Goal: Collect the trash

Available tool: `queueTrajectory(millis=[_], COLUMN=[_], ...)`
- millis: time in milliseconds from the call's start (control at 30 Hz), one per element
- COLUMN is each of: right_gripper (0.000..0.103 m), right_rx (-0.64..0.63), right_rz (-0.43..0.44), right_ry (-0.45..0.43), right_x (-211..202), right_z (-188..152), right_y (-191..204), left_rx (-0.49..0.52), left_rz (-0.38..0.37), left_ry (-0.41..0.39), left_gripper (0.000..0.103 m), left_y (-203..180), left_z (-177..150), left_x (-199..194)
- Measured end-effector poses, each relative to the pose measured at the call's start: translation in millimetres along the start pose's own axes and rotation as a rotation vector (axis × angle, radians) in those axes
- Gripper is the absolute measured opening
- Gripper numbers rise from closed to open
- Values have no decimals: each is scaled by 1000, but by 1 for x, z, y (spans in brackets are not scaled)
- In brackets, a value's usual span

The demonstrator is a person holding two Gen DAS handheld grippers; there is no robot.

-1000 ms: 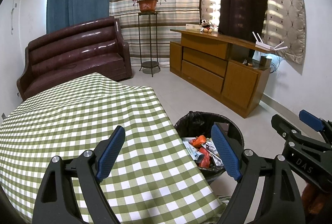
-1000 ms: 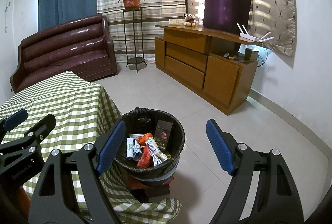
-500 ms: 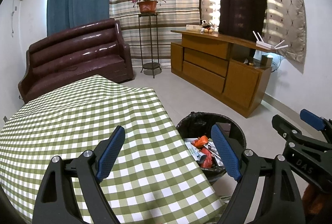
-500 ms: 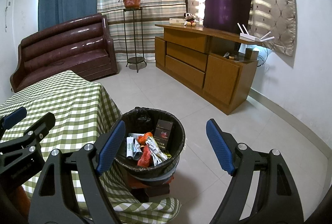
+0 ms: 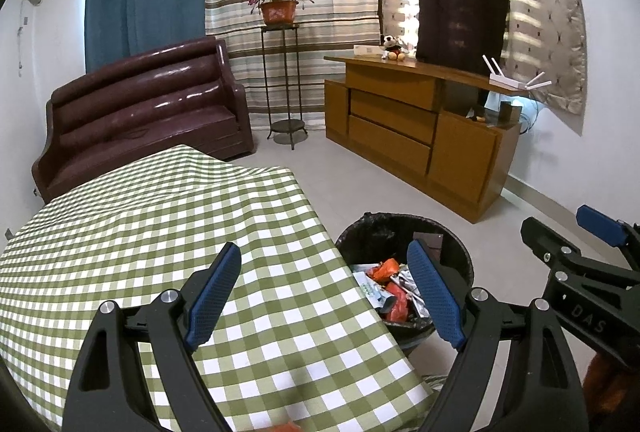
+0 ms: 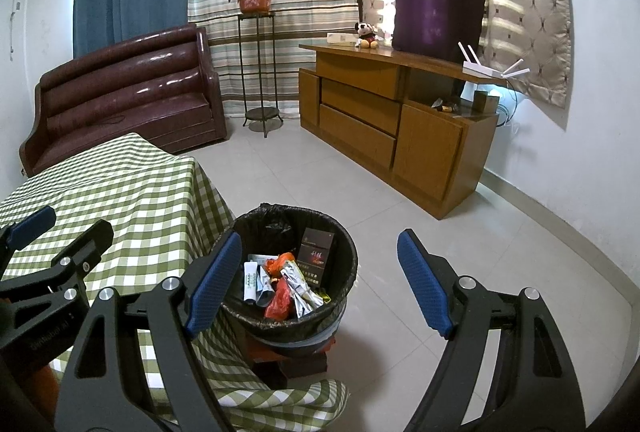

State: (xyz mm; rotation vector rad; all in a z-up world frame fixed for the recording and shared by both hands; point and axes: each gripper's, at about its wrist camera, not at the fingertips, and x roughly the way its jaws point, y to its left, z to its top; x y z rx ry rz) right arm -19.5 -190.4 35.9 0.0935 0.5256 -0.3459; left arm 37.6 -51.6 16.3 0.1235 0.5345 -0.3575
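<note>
the right gripper (image 5: 600, 236) body reads "das". the trash bin (image 6: 344, 244) stands upright on the floor, right of the bench (image 5: 160, 232); its dark box (image 6: 318, 252) stands on end. both grippers' fingers are spread, empty; left gripper (image 5: 324, 288).

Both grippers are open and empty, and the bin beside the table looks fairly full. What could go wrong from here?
1. The bin sits on a small red stand against the hanging tablecloth; a nudge or tug might tip it.
2. Wrappers are piled high, so anything added could slide out.
3. An orange scrap at the left view's bottom edge may be missed.
</note>
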Motion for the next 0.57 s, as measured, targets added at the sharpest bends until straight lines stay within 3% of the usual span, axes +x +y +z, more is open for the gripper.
queueTrajectory(millis=[267, 567], right_gripper=[78, 80], right_rx=[0, -15], right_rz=[0, 16], right_ry=[0, 21], right_x=[0, -1], right_z=[1, -7], right_y=[0, 7], left_rx=[24, 1], left_rz=[7, 29], left_ry=[-30, 50], left_gripper=[83, 83], left_y=[0, 14], left_z=[4, 5], left_x=[-2, 11])
